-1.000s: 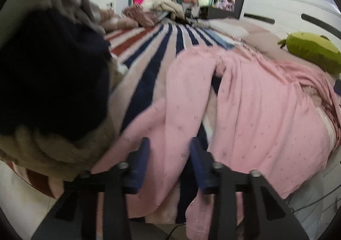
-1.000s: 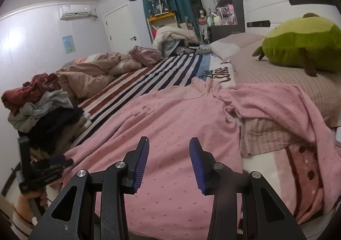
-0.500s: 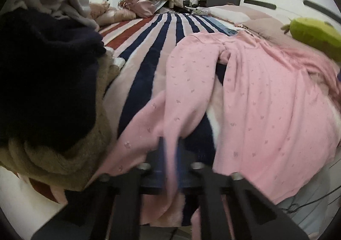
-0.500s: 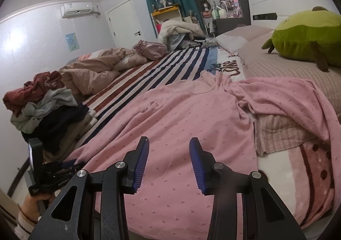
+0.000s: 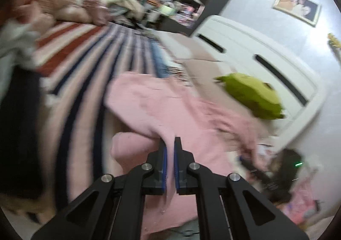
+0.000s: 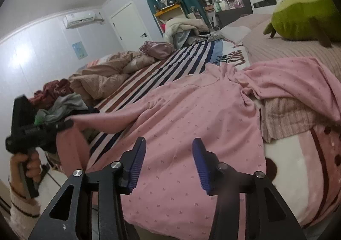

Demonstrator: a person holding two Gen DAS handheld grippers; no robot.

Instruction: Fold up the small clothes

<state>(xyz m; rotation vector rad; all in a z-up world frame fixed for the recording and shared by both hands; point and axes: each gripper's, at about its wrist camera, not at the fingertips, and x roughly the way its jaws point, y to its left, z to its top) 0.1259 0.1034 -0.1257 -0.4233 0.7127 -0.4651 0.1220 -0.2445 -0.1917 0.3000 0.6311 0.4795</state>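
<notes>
A pink long-sleeved top (image 6: 191,116) with small bow prints lies spread on the striped bed cover (image 6: 170,67). My left gripper (image 5: 169,144) is shut on the top's left sleeve (image 5: 168,131) and holds it lifted above the bed. In the right wrist view the left gripper (image 6: 64,124) shows at the left, the sleeve (image 6: 106,118) stretched from it to the body. My right gripper (image 6: 169,154) is open and empty, just above the top's lower hem. The other sleeve (image 6: 298,77) lies over a folded blanket.
A pile of mixed clothes (image 6: 57,101) sits at the bed's left edge. A green plush toy (image 6: 304,13) lies near the white headboard (image 5: 266,56). Crumpled beige bedding (image 6: 106,73) and a pink bag (image 6: 157,49) lie at the far side.
My left gripper closed on the pink sleeve and lifted it up and to the right, swinging toward the headboard. My right gripper stayed open over the hem, shifting only slightly.
</notes>
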